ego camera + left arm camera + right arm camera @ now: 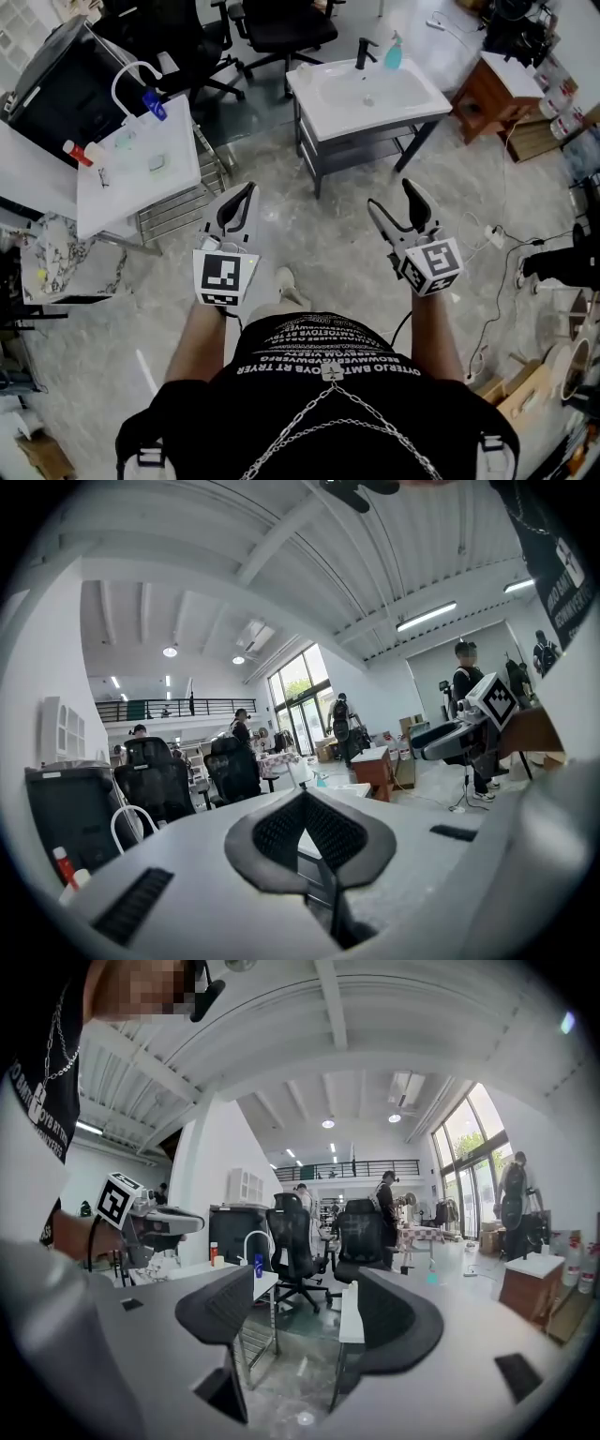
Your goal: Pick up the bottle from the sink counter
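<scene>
A small teal bottle [394,52] stands at the back right corner of the white sink counter [412,98], beside a black faucet [364,52], far ahead of both grippers. My left gripper [244,195] is held at waist height with its jaws shut and nothing in them; its own view shows the pads meeting [305,799]. My right gripper [394,199] stands open and empty, and its view [307,1283] looks toward the sink counter's edge [349,1314]. A teal speck [432,1279] above the right jaw looks like the bottle.
A second white sink counter [141,173] at the left carries a white faucet [131,75], a blue bottle [155,105] and a red-capped bottle [77,153]. Office chairs [281,28] stand behind, a wooden cabinet [487,94] to the right, and cables [497,234] lie on the floor.
</scene>
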The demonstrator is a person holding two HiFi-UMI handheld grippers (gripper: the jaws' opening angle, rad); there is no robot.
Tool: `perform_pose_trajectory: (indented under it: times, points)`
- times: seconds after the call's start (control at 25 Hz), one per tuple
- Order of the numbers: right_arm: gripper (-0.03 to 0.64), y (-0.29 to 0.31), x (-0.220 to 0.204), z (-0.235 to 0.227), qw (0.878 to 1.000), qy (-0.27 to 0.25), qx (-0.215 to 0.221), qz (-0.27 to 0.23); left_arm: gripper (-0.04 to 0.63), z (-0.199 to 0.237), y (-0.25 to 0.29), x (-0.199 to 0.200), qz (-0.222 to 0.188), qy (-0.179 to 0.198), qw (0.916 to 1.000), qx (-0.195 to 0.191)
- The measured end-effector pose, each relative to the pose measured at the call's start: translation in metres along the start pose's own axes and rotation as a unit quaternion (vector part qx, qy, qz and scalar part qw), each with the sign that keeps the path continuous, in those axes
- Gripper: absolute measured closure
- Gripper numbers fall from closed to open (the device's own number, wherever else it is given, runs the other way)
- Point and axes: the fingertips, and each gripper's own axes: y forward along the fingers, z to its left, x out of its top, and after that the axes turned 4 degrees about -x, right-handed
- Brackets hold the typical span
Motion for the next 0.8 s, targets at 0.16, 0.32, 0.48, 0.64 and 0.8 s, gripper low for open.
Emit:
perform_pose_trajectory:
  times: [0.16,0.32,0.48,0.64,0.8]
  points:
    - [0.281,0.048,0.004,-0.006,1.0,0.007,0.002,0.005,0.591,0.038,0.032,-0.01,0.004,0.001,1.0,-0.002]
    - [0.281,0.097,0.009,-0.004,1.0,0.014,0.005,0.003,0.591,0.075,0.065,-0.023,0.011,-0.003,0.9999,-0.01]
    - [0.276,0.141,0.016,0.0,1.0,0.017,0.007,0.006,0.591,0.107,0.092,-0.027,0.005,0.007,0.9997,-0.023]
    - [0.276,0.172,0.019,0.002,1.0,0.017,-0.002,0.014,0.589,0.137,0.107,-0.037,0.007,0.007,0.9995,-0.028]
    - [0.276,0.195,0.028,0.0,1.0,0.008,-0.016,0.019,0.591,0.158,0.118,-0.04,0.001,0.011,0.9993,-0.036]
